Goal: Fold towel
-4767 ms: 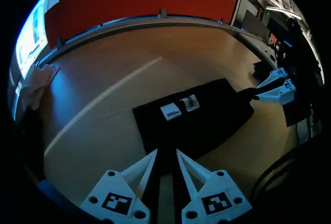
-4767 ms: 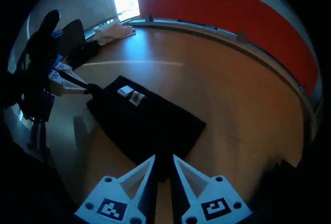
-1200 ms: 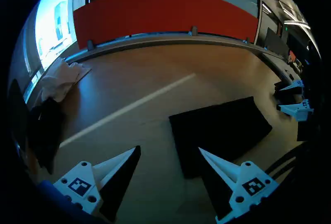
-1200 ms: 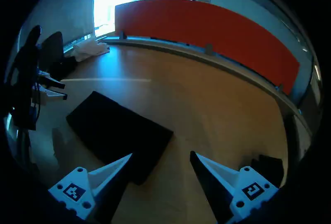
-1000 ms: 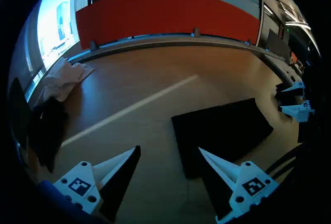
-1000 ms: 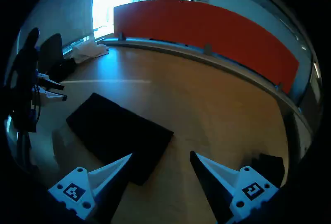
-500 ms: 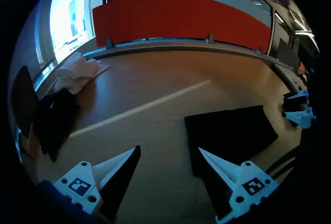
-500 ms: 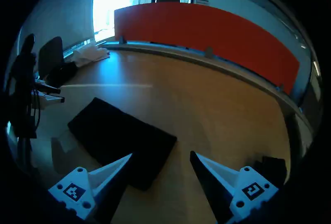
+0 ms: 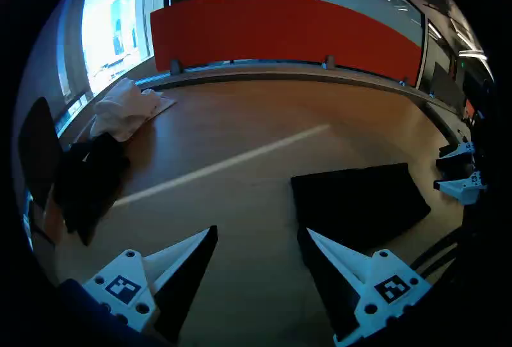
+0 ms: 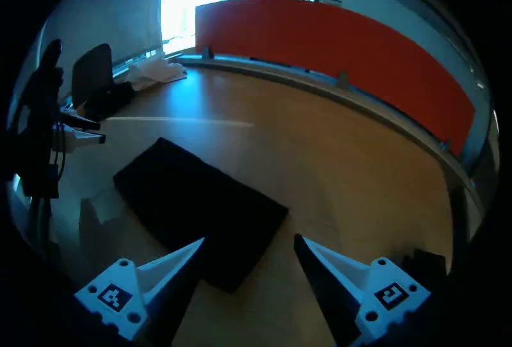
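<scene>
Black and folded into a flat rectangle, the towel (image 9: 358, 203) lies on the wooden table (image 9: 256, 123), and neither gripper touches it. In the left gripper view the left gripper (image 9: 260, 230) hovers above the table with its fingers spread wide and nothing between them. The towel's near corner sits partly behind the right-hand finger (image 9: 345, 270), and the gap between the fingers frames bare wood. Off the towel's far end, at the right edge of that view, the right gripper (image 9: 441, 169) points back toward the towel with its two white fingers parted, near the cloth but apart from it.

In the right gripper view the right gripper (image 10: 249, 238) is likewise spread wide and empty above the table. The towel (image 10: 198, 203) stretches away to the left, its near corner partly hidden behind the left-hand finger (image 10: 173, 264). The left gripper (image 10: 101, 132) sits off the towel's far end at the left edge, fingers apart, tips aimed at the cloth.

The hand holding it is lost in a dark shape at that edge. A pale stripe (image 9: 224, 164) crosses the table beyond the towel. A white cloth (image 9: 125, 107) and a dark heap (image 9: 89, 180) lie toward the far corner, before a red panel (image 9: 288, 27); what the heap is cannot be told.
</scene>
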